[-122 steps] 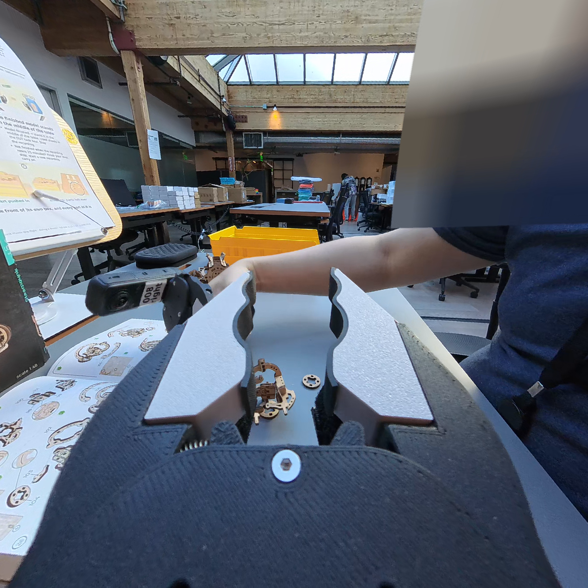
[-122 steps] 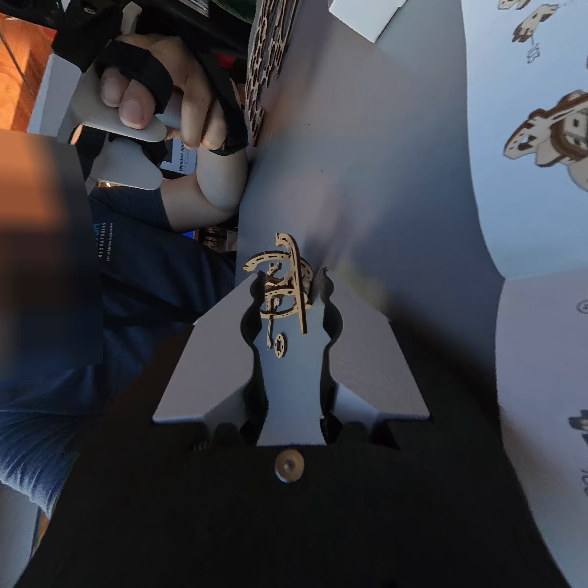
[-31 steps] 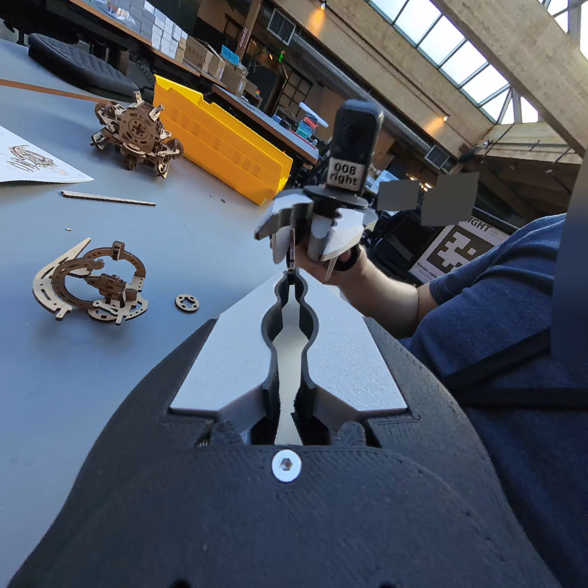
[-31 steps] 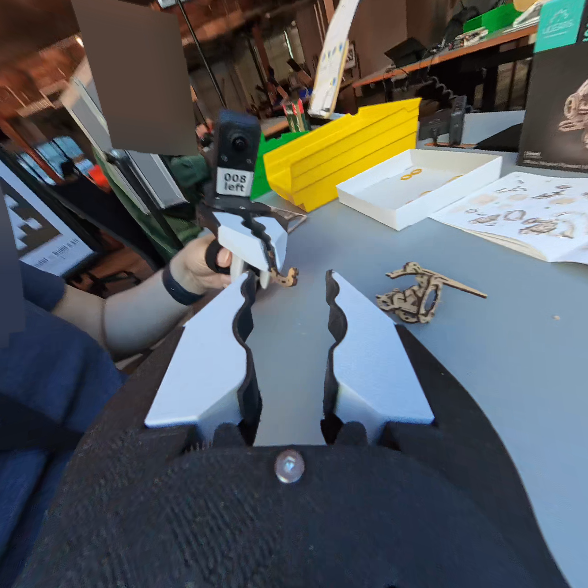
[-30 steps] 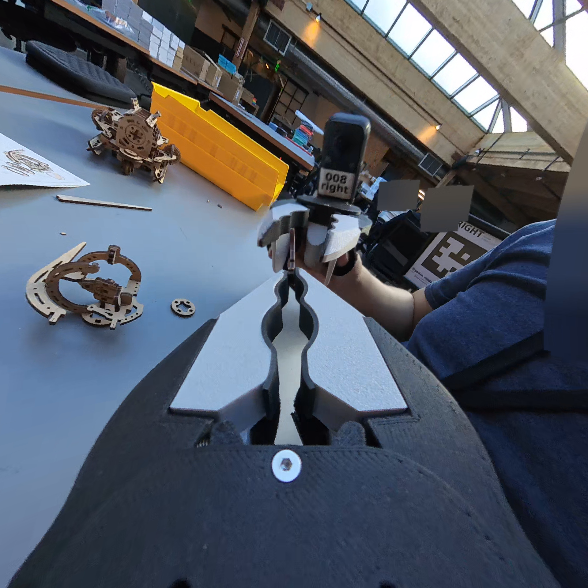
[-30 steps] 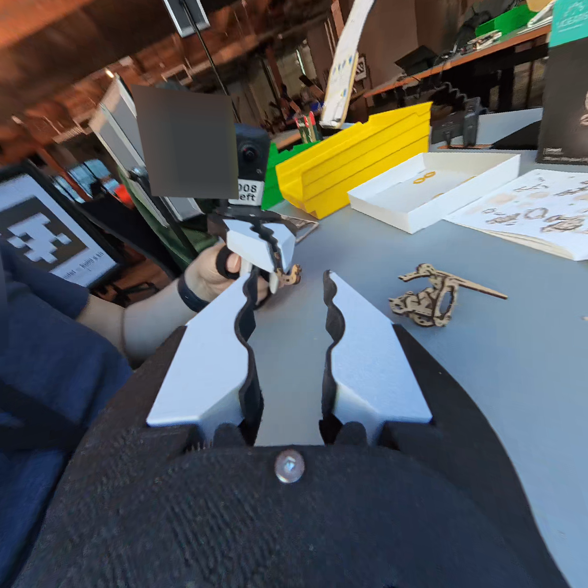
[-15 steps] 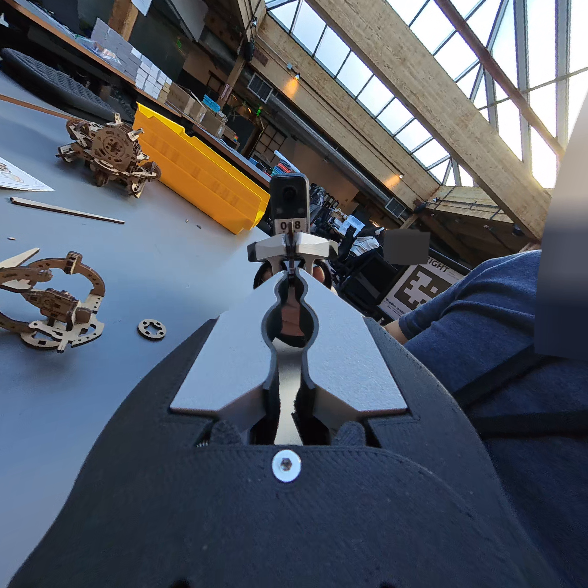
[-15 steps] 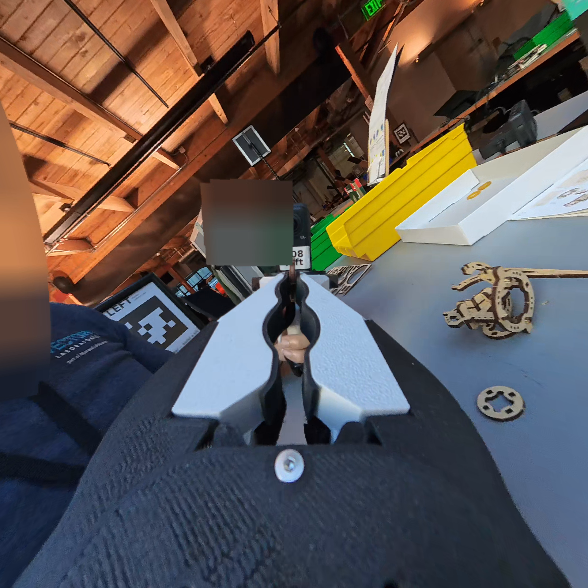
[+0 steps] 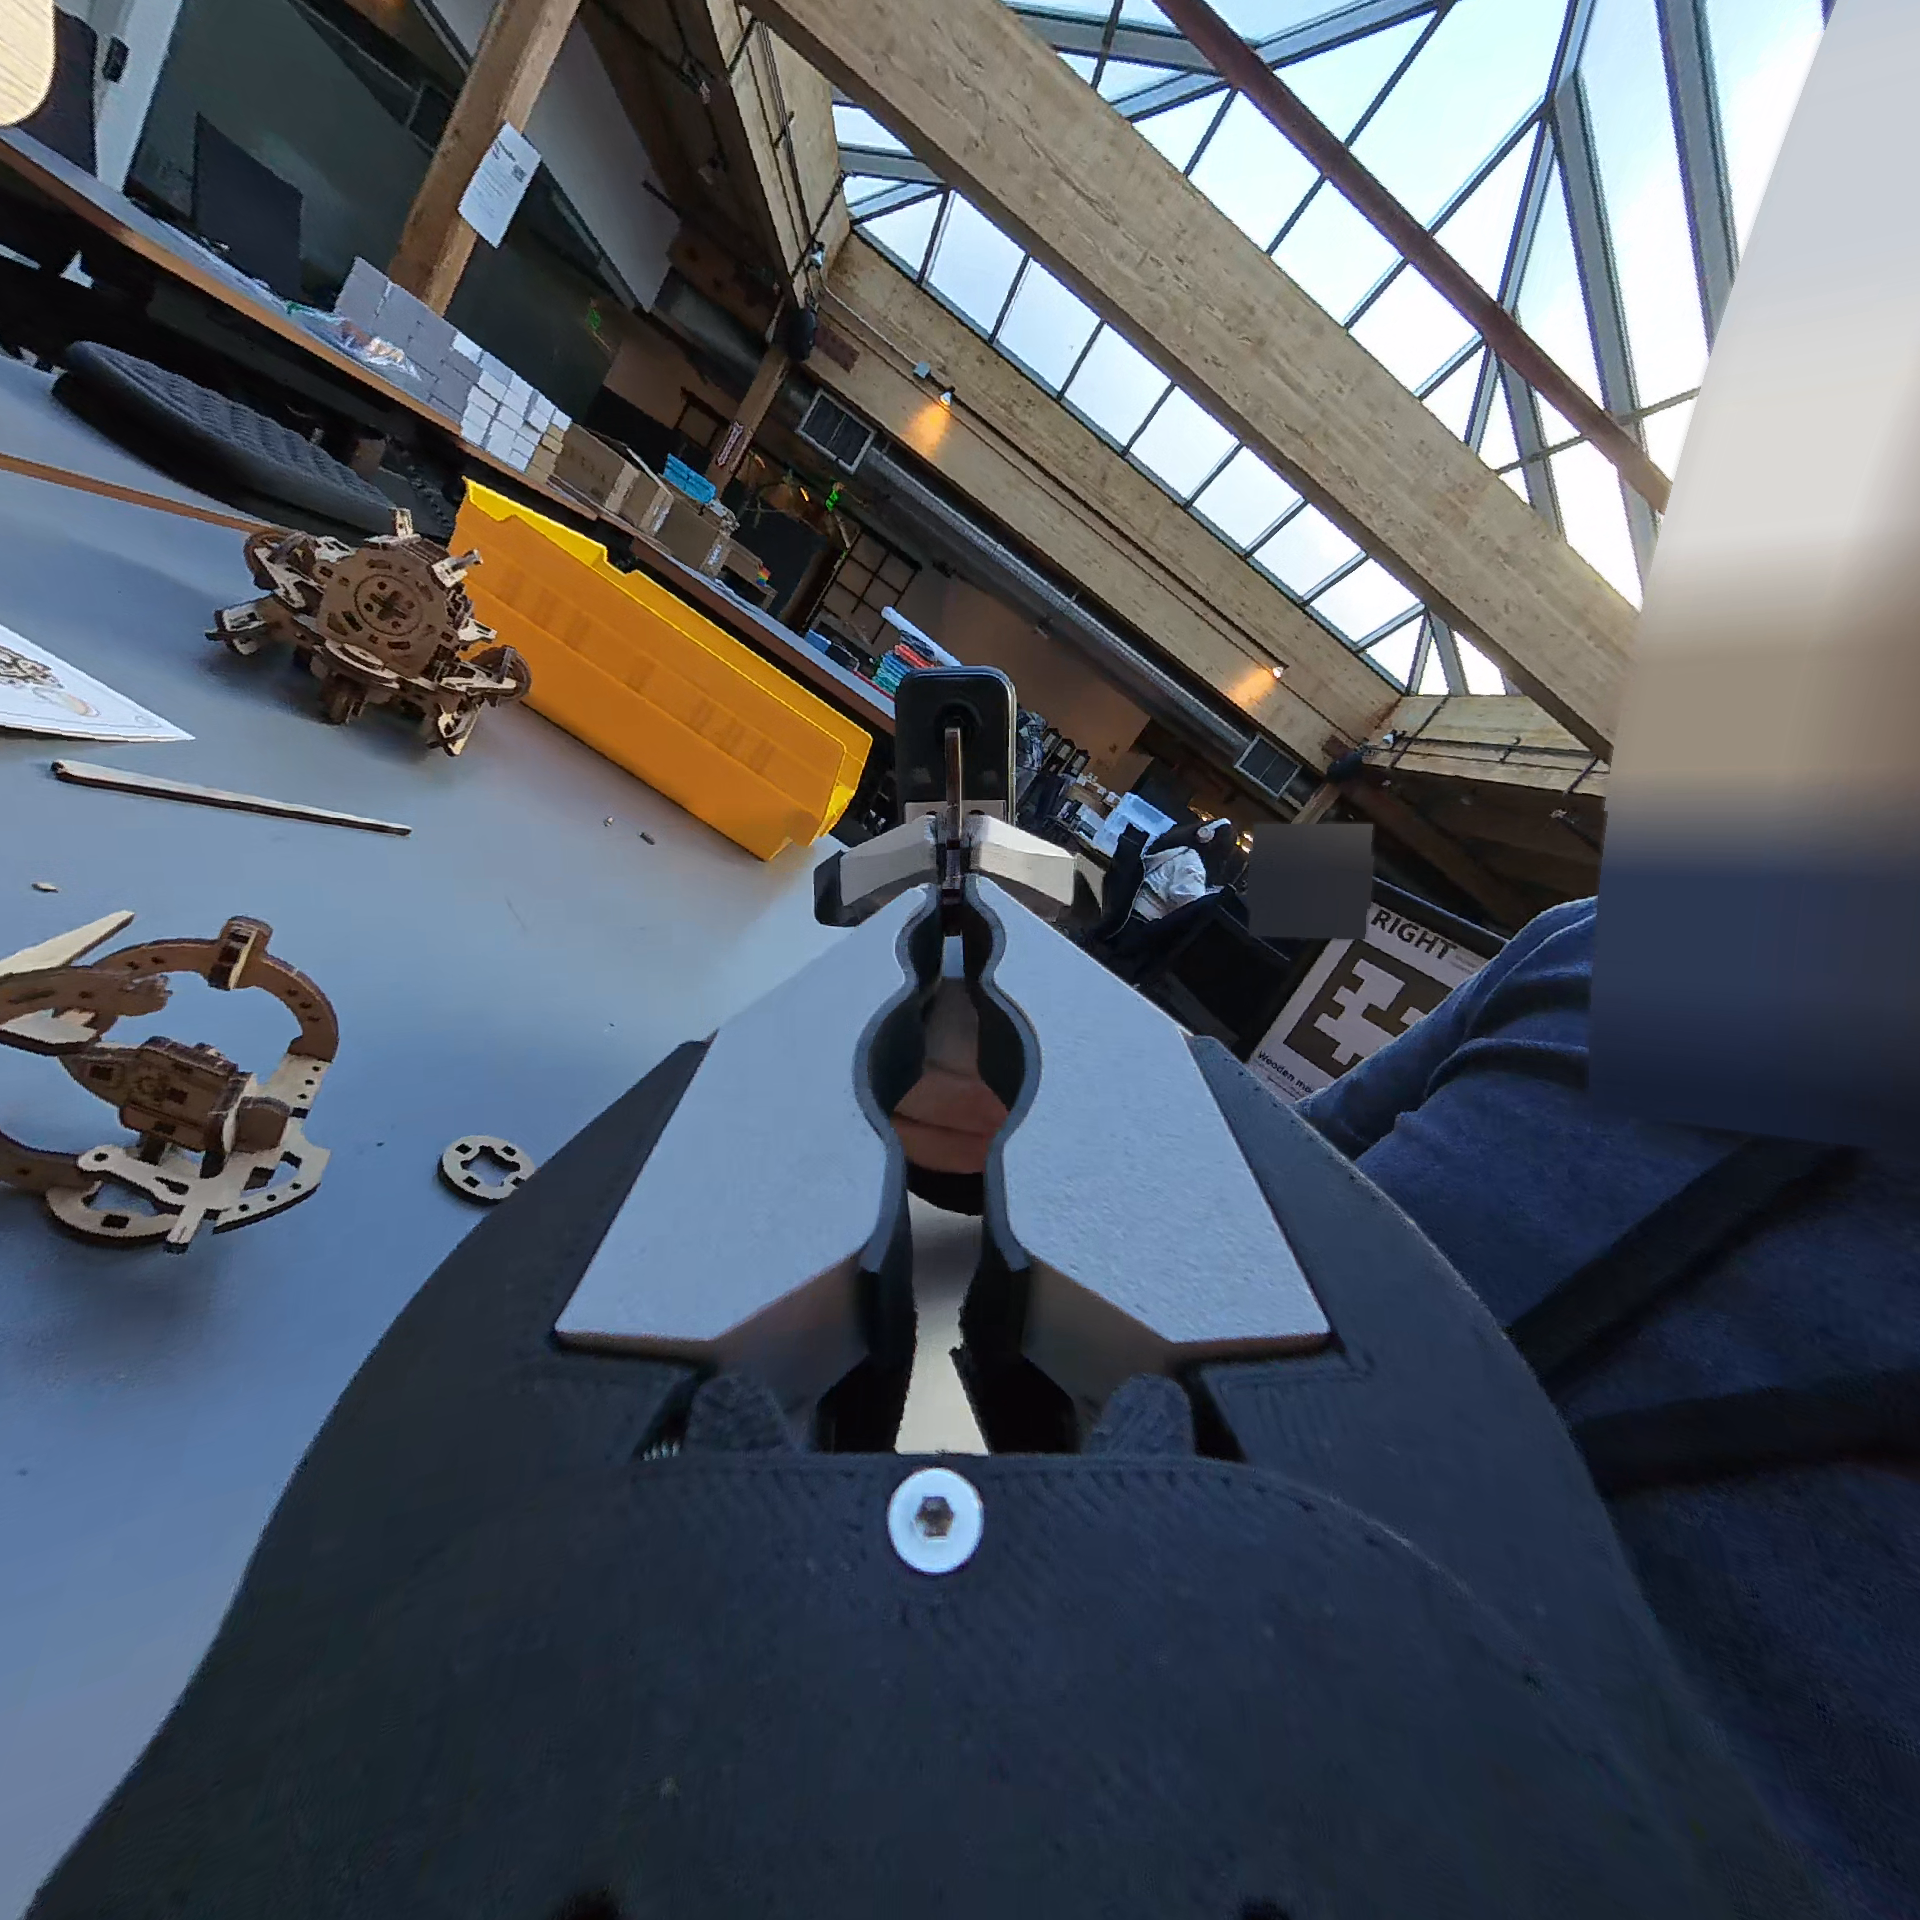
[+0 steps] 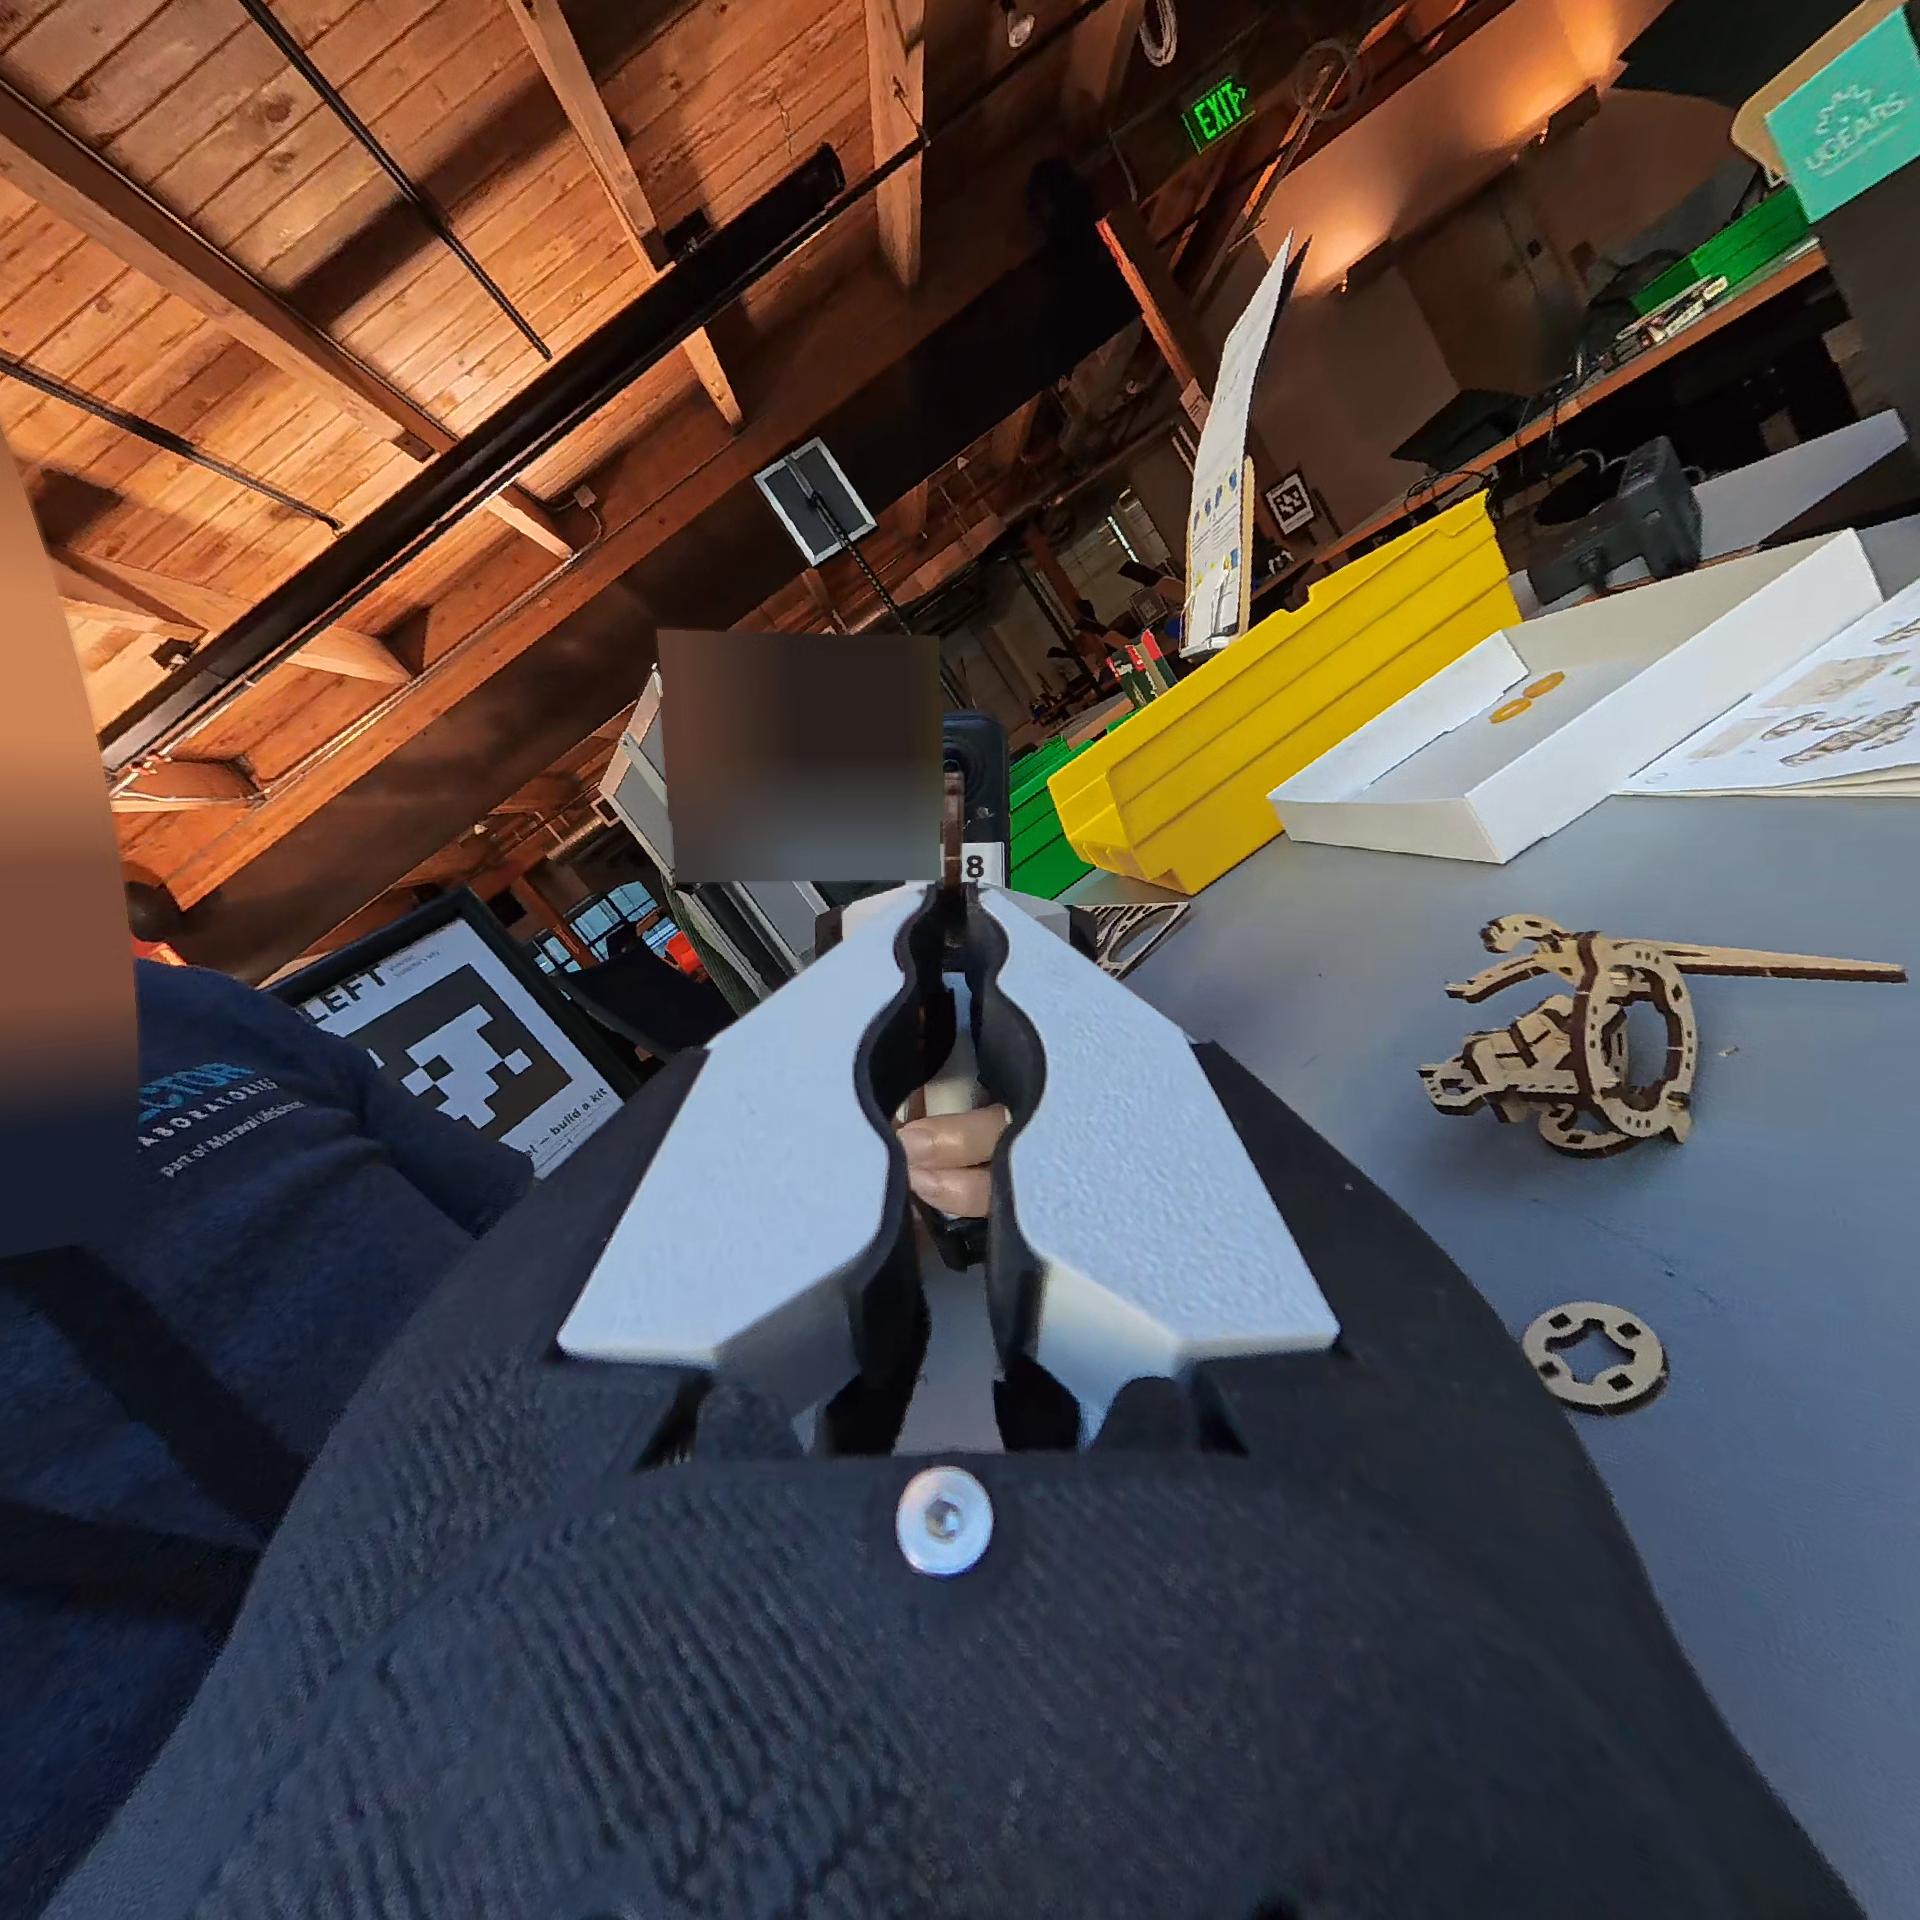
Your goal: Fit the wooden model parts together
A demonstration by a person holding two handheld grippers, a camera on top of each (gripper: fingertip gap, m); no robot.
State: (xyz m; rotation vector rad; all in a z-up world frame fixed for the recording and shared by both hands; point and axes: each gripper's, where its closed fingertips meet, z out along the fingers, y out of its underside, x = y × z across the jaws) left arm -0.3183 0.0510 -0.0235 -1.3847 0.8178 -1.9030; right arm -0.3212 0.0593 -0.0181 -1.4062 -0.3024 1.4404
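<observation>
Both grippers [image 9: 948, 904] [image 10: 948, 909] pinch thin wooden part [image 9: 952, 769] (edge-on); white tray [image 10: 1558, 748] holds yellow rings [image 10: 1527, 696].

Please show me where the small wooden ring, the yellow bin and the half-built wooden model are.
small wooden ring [image 10: 1594, 1358]: right wrist view, on its flat rim.
yellow bin [image 9: 665, 675]: left wrist view, on its side wall.
half-built wooden model [image 10: 1569, 1049]: right wrist view, on its round frame.

I see my left gripper [image 9: 948, 914] pinching a thin wooden part [image 9: 952, 774] tip-to-tip with the right gripper [image 9: 951, 854]. A half-built wooden model [image 9: 156, 1081] lies on the grey table [image 9: 582, 935].
</observation>
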